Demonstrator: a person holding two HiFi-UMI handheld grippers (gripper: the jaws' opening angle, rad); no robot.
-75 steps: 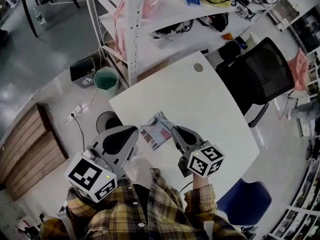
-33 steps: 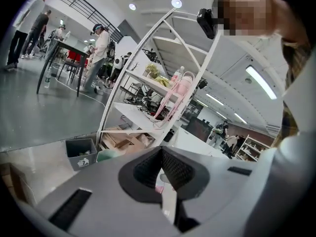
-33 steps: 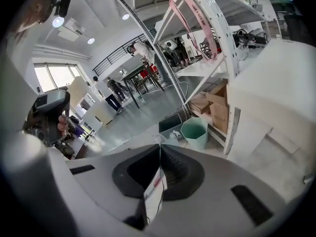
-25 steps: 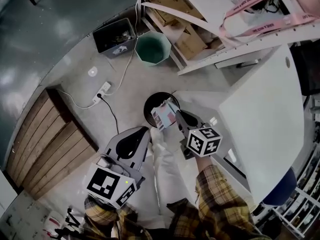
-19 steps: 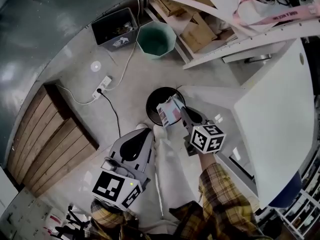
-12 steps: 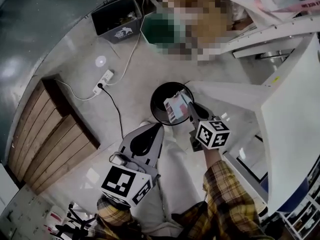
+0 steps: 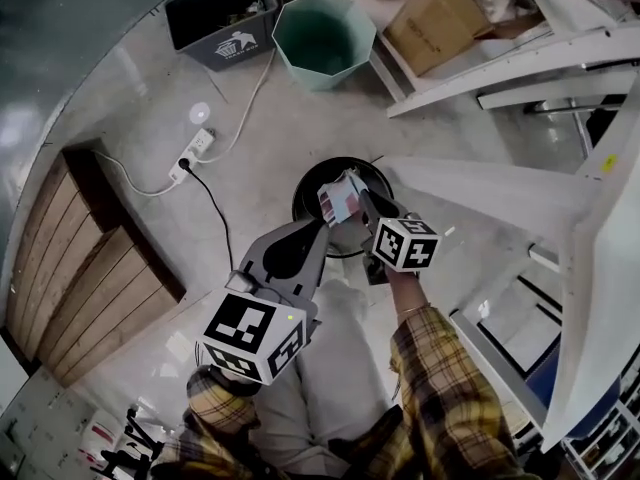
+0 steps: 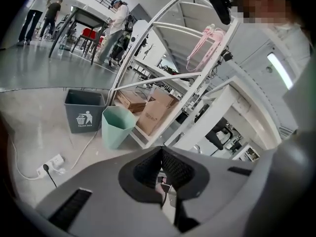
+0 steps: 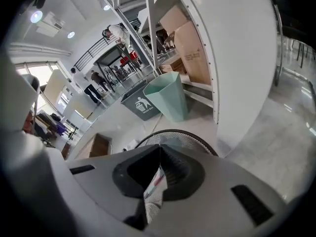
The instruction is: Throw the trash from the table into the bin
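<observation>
- Nearest you, your plaid sleeve (image 7: 440,368) runs up to the right gripper, with the left gripper's marker cube low beside it.
- Your left gripper (image 7: 318,230) has its jaws brought together at the tips. In the left gripper view (image 8: 161,148) nothing is clamped between them. A small pinkish scrap shows through the gap behind the tips, probably the wrapper beyond, though it is too small to be sure.
- Your right gripper (image 7: 358,196) sits just beside the left one and a little further out. Its jaws are clamped on the wrapper, which the right gripper view (image 9: 160,148) shows pinched between the pads.
- The wrapper (image 7: 336,200) is crumpled, printed pink and white, and sticks out past the jaw tips (image 9: 154,189). In the head view it hangs over the mouth of the bin, off the table and well apart from its edge.
- The black round mesh bin (image 7: 300,193) stands on the floor under the right gripper, and its rim curves just past those jaws (image 9: 187,135).
- The white table (image 7: 605,268) runs down the right side of the head view. The bin stands out from its long visible edge, not under the top.
- Further out, a power strip (image 7: 190,148) lies on the floor with a black cable.
- Beyond that, a teal bin (image 7: 322,33) and a grey trash box (image 7: 225,43) stand side by side.
- Cardboard boxes (image 7: 430,23) sit on the bottom level of the white shelving next to the teal bin.
</observation>
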